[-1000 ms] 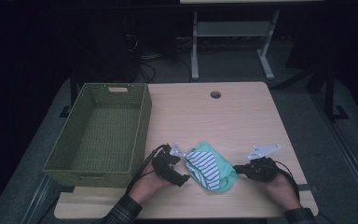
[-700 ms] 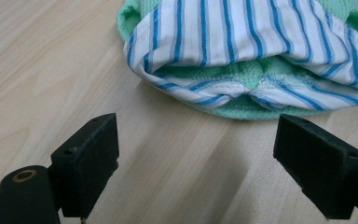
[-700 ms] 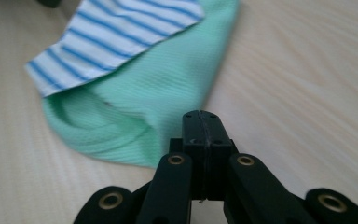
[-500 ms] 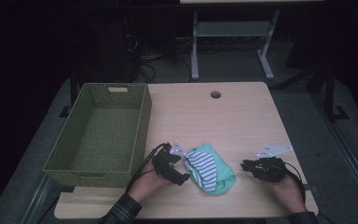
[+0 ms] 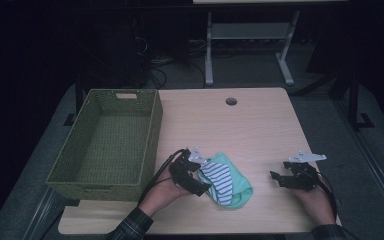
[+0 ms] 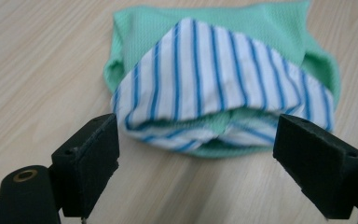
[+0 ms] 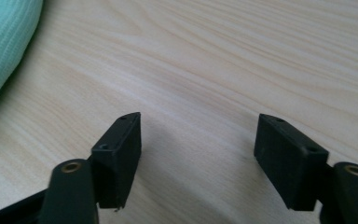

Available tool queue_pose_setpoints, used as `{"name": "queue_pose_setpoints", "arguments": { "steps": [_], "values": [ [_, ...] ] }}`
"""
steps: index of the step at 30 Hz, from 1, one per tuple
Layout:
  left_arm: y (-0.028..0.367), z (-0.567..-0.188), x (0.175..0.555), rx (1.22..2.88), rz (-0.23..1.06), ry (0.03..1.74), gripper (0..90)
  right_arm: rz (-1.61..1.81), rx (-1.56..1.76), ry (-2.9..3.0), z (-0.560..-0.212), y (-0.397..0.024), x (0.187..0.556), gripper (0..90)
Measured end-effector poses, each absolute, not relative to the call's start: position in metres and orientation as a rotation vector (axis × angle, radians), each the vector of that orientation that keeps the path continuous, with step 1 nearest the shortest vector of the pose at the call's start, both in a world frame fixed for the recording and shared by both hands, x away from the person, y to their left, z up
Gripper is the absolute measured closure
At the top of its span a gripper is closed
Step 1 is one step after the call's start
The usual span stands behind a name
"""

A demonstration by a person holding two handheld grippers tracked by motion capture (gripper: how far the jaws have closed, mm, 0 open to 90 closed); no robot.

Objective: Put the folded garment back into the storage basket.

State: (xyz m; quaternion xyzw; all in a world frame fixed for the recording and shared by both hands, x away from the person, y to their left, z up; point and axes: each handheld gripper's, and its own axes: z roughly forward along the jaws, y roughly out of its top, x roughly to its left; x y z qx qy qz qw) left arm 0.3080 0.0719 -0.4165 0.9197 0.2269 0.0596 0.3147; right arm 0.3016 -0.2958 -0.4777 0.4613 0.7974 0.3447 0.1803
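Observation:
A folded mint-green cloth [image 5: 235,187] with a blue-and-white striped layer [image 6: 214,79] on top lies near the table's front edge. My left gripper [image 5: 202,178] sits at the cloth's left side. Its jaws stand wide open [image 6: 196,126], with the folded edge just ahead of them and untouched. My right gripper [image 5: 276,178] rests to the right of the cloth, apart from it. Its jaws have just been opening and hold nothing [image 7: 199,122]; bare wood lies between them. A corner of the green cloth [image 7: 2,46] shows at the upper left of the right gripper view.
A green woven basket [image 5: 152,130] stands at the table's left side, close to my left hand. The wooden table [image 5: 260,125] has a round cable hole [image 5: 231,101] near its far edge. A white desk frame [image 5: 250,35] stands on the floor beyond.
My right gripper has drawn away to the right from the cloth's edge and its jaws have opened. The left gripper and the cloth stay about where they were.

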Motion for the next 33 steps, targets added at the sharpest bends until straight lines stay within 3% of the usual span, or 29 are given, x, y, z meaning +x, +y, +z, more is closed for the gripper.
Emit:
{"name": "queue_pose_setpoints", "arguments": {
  "steps": [5, 33],
  "values": [
    [0.057, -0.415, 0.307, 2.425, 0.134, 0.562, 13.6, 0.975, 1.335, 2.204, -0.482, -0.3, 0.303, 17.4],
    [0.034, -0.455, 0.303, 2.565, 0.115, 0.526, 13.5, 0.969, 1.34, 2.204, -0.482, -0.3, 0.303, 16.2]
  ]
}}
